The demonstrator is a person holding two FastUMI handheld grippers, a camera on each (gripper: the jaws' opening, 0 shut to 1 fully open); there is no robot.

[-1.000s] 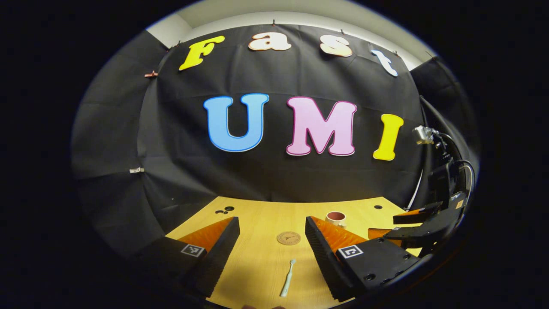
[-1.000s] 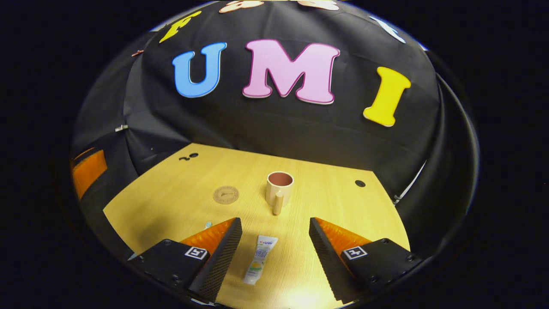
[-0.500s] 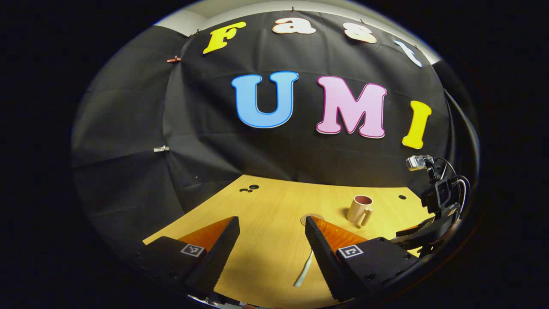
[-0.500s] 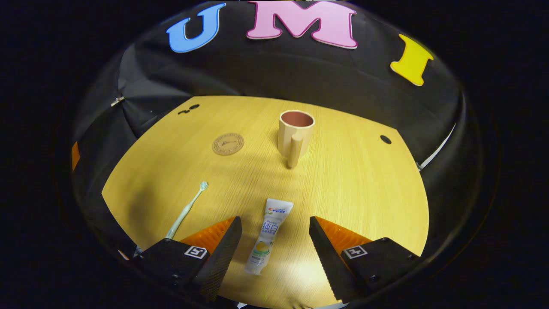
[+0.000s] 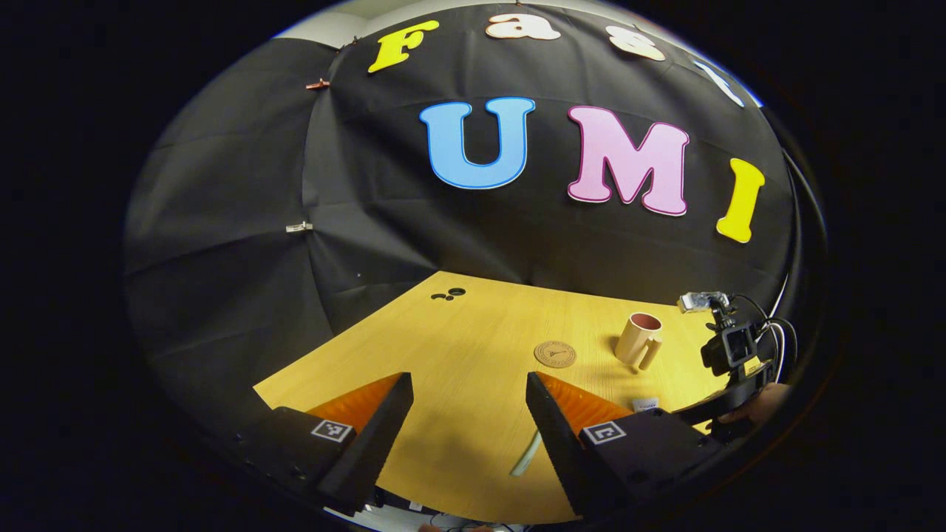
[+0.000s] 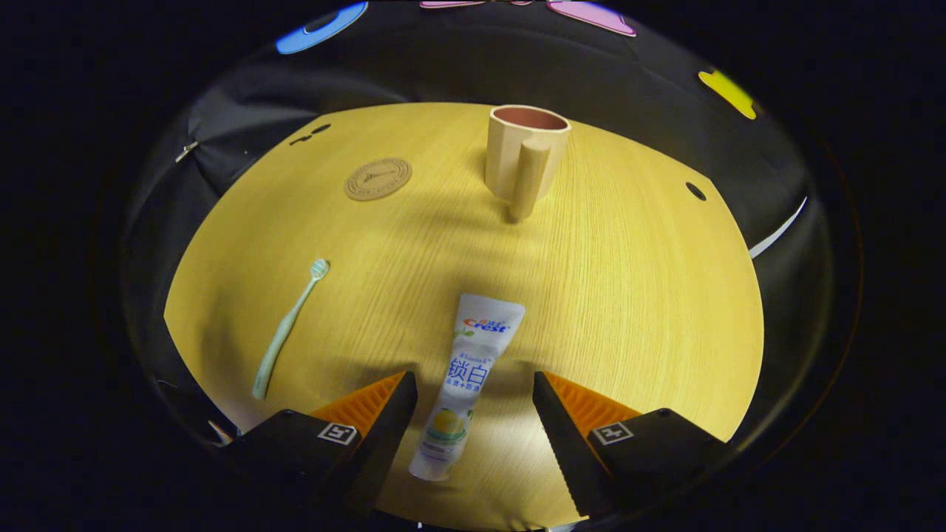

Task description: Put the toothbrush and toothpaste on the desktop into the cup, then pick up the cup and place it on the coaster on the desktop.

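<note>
The toothpaste [image 6: 467, 384] lay flat on the bench [image 6: 628, 295], cap end toward the camera, its lower half between the spread fingers of the right claw [image 6: 473, 436], which bracketed it without touching. The toothbrush [image 6: 287, 329] lay flat well to one side of it in the right gripper view, bristle head pointing toward the far edge. The cup [image 6: 523, 159] stood upright and empty farther back, handle turned toward the camera, and the round coaster [image 6: 378, 178] sat beside it, apart and bare. Judged from this, nothing of the task was done: both items were still to go into the cup, and the cup was still to be set on the coaster. The likely first step was closing on the toothpaste. The left claw [image 5: 469, 428] hung spread and empty above the near part of the bench, with a short piece of the toothbrush [image 5: 526, 459] visible beside one finger; the right claw [image 5: 732, 403] and the hand holding it showed at the far side of that view. The tube carried a brand logo and large printed characters, and the coaster bore an embossed emblem too small to make out.
</note>
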